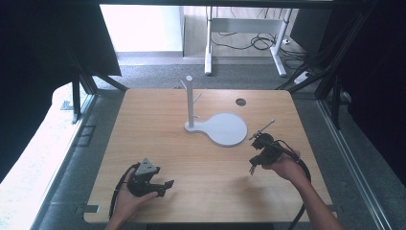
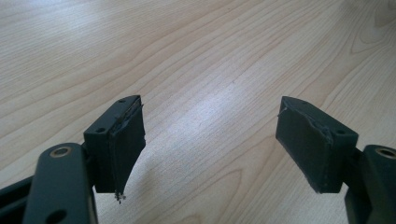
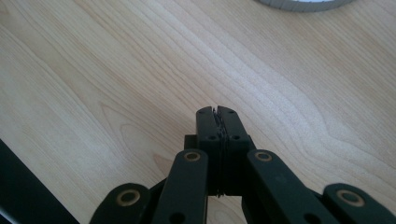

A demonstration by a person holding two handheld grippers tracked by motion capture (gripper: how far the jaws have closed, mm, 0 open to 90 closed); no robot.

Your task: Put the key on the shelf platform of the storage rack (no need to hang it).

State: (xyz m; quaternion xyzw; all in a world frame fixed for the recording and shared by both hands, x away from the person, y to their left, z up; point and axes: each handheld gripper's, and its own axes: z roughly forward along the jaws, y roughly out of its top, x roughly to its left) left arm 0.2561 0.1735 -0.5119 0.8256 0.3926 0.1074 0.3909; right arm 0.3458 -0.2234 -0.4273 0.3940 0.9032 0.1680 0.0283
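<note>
High view: the left gripper (image 1: pixel 165 184) rests near the light wooden table's (image 1: pixel 201 191) near-left edge, jaws spread wide with nothing between them. The right gripper (image 1: pixel 252 167) (jaws pressed together, empty) hangs just near-right of the white round-based stand with an upright pegged post (image 1: pixel 225 129).

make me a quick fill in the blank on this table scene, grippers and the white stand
1. The left gripper has its fingers ____, with nothing between them.
2. The right gripper has its fingers pressed ____.
3. The white stand has an upright post on a ____ base.
4. Both grippers are over a ____ table.

Missing words: open; shut; round; wooden
</note>
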